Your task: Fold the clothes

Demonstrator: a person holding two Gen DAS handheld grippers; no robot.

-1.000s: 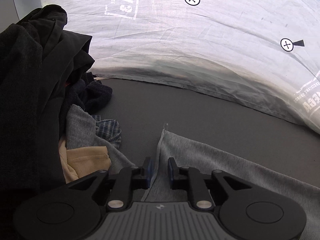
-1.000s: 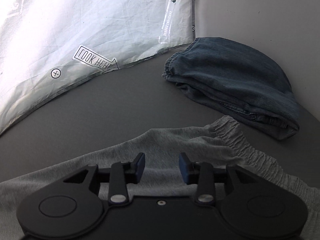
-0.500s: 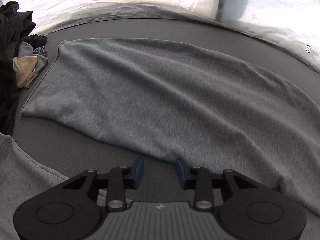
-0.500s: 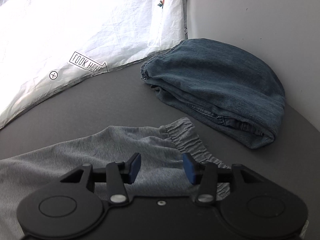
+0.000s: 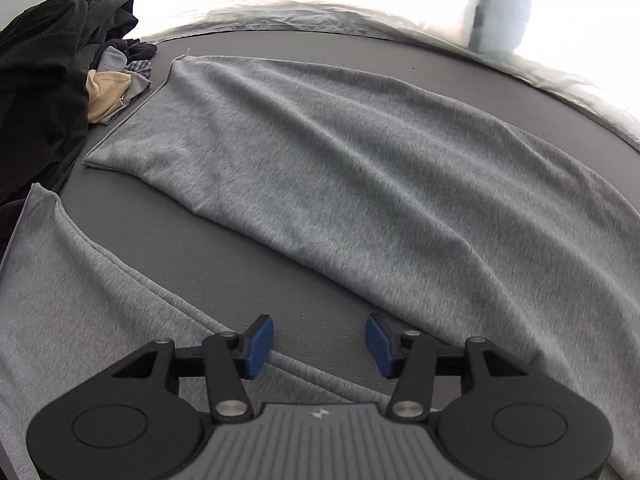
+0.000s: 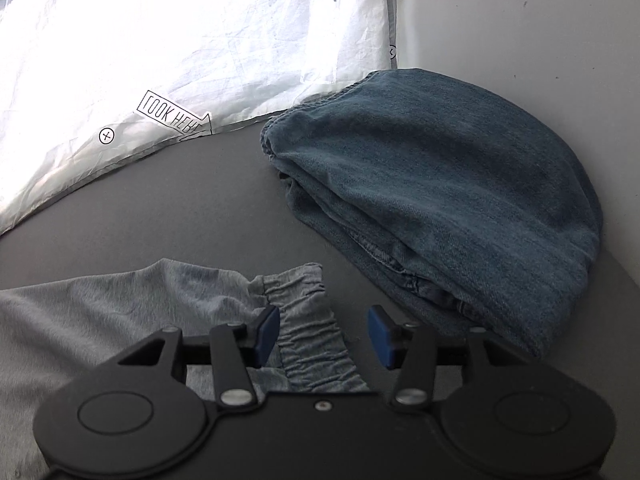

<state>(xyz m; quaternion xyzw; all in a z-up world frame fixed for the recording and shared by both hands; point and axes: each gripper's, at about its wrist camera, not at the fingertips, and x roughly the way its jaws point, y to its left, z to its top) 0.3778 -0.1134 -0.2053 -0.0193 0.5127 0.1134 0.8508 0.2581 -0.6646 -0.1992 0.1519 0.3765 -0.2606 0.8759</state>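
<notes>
Grey sweatpants (image 5: 360,168) lie spread on the dark grey tabletop (image 5: 224,248), one leg stretched toward the far left and the other leg (image 5: 80,312) along the near left. My left gripper (image 5: 319,346) hovers over the crotch where the legs meet; its jaws are opening and its pads touch no cloth. In the right wrist view the gathered elastic waistband (image 6: 308,332) lies under and between the blue pads of my right gripper (image 6: 323,336), which stands open just above it, not pinching it.
Folded blue jeans (image 6: 460,200) lie at the right, against a white wall (image 6: 520,20). A heap of dark, beige and checked clothes (image 5: 52,92) fills the far left. A white printed sheet (image 6: 180,52) hangs along the table's back edge.
My left gripper let go of the trouser leg's hem, swung from the far left end to the crotch and opened wider. My right gripper slid right along the waistband and opened a little.
</notes>
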